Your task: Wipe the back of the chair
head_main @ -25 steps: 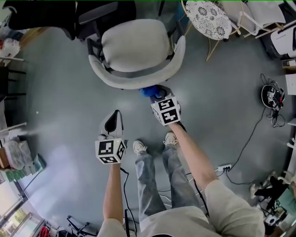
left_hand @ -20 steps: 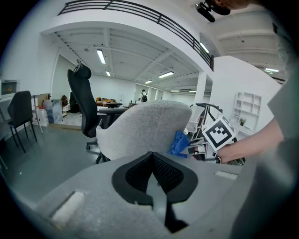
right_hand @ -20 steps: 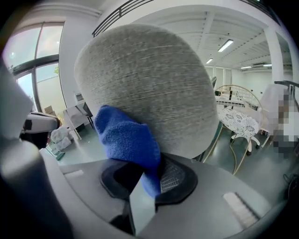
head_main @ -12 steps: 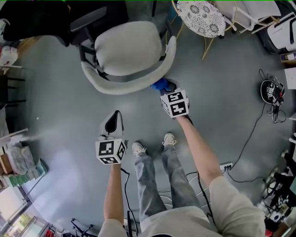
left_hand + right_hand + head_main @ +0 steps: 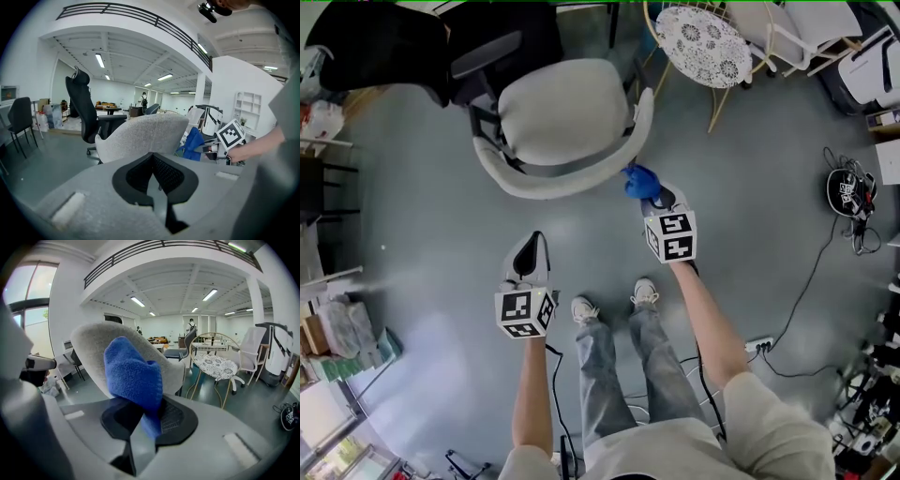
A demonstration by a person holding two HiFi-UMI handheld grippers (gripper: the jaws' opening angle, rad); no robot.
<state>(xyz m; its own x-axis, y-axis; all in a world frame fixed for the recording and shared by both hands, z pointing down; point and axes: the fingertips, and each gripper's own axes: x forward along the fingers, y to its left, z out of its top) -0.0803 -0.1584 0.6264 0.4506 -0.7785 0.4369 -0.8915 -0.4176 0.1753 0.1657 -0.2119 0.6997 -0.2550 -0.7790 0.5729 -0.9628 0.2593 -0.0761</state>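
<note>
A light grey upholstered chair (image 5: 567, 117) stands in front of me, its curved back (image 5: 581, 176) turned my way. My right gripper (image 5: 649, 187) is shut on a blue cloth (image 5: 639, 180), which sits at the right end of the chair back. In the right gripper view the cloth (image 5: 133, 376) bulges from the jaws with the chair back (image 5: 93, 350) just behind it. My left gripper (image 5: 528, 251) hangs lower left, away from the chair, its jaws shut with nothing between them. In the left gripper view the chair (image 5: 145, 136) and the blue cloth (image 5: 193, 145) show ahead.
A black office chair (image 5: 478, 42) stands behind the grey one. A round white patterned table (image 5: 703, 42) on thin legs is at the upper right. A cable and power strip (image 5: 757, 341) lie on the grey floor at right. My shoes (image 5: 581, 307) stand below the grippers.
My right gripper has carried the blue cloth rightward along the chair back, from near its middle to its right end. The left gripper has stayed put.
</note>
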